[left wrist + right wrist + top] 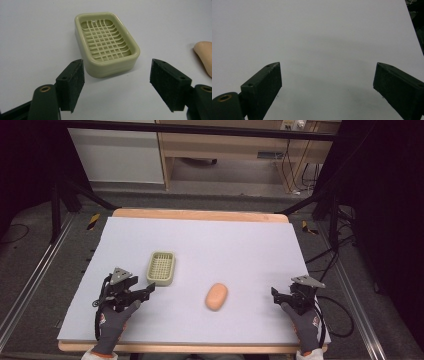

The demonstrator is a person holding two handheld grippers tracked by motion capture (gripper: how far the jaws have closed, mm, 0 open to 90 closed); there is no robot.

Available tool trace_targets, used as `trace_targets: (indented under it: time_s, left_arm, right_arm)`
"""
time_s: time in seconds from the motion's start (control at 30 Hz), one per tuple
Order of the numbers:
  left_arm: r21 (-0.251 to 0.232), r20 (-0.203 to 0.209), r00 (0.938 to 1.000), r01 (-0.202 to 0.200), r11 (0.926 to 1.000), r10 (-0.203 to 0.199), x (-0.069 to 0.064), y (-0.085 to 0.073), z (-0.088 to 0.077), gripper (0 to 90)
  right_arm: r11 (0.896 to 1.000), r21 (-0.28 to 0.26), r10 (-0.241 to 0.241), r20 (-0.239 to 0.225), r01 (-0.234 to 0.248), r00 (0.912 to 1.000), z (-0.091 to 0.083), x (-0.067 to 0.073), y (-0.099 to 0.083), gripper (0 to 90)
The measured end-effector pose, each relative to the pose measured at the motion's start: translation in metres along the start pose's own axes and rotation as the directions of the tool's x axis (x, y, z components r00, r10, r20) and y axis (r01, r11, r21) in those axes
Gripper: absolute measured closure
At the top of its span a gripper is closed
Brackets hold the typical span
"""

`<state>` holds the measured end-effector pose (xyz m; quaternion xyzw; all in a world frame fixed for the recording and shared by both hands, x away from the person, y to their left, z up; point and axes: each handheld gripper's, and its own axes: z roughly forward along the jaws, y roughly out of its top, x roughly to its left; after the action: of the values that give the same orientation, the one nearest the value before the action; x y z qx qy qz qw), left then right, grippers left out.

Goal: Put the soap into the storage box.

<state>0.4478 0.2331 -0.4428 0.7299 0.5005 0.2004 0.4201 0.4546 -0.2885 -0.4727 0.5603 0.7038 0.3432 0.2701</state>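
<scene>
Table inventory from my station: white sheet over a wooden top, two loose items, two hand-held grippers. Item one, soap dish, pale green plastic with a grid-pattern insert, empty, flat on the sheet at about ten o'clock from the table's centre. Item two, soap bar, peach-coloured oval, lying flat at about five o'clock from the dish and apart from it. Left gripper, held in a grey-gloved left hand at roughly eight o'clock on the table, sits just beside the dish's near edge, not touching it. In the left gripper view I see its jaws spread wide, nothing between them; the soap dish lies ahead at twelve o'clock, beyond the fingertips, and the edge of the soap bar enters at three o'clock. Right gripper, held in a gloved right hand at about four o'clock on the table, is well apart from the soap bar. In the right gripper view I see its jaws also spread wide and empty over bare white sheet.
</scene>
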Motion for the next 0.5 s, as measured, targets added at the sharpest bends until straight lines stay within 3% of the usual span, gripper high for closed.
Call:
trace_targets:
  time_s: [0.4,0.5]
  left_arm:
    - [-0.013,0.019,0.9996,-0.021,0.9997,0.022,-0.010,0.021,0.008,26.0]
    - [-0.012,0.032,0.9987,-0.039,0.9992,0.039,-0.018,0.026,0.012,25.8]
  right_arm:
    - [1.000,-0.016,0.002,0.005,-0.002,1.0000,-0.003,-0.001,0.001,8.3]
    - [1.000,-0.022,0.000,0.009,0.000,1.0000,-0.005,-0.001,0.001,8.3]
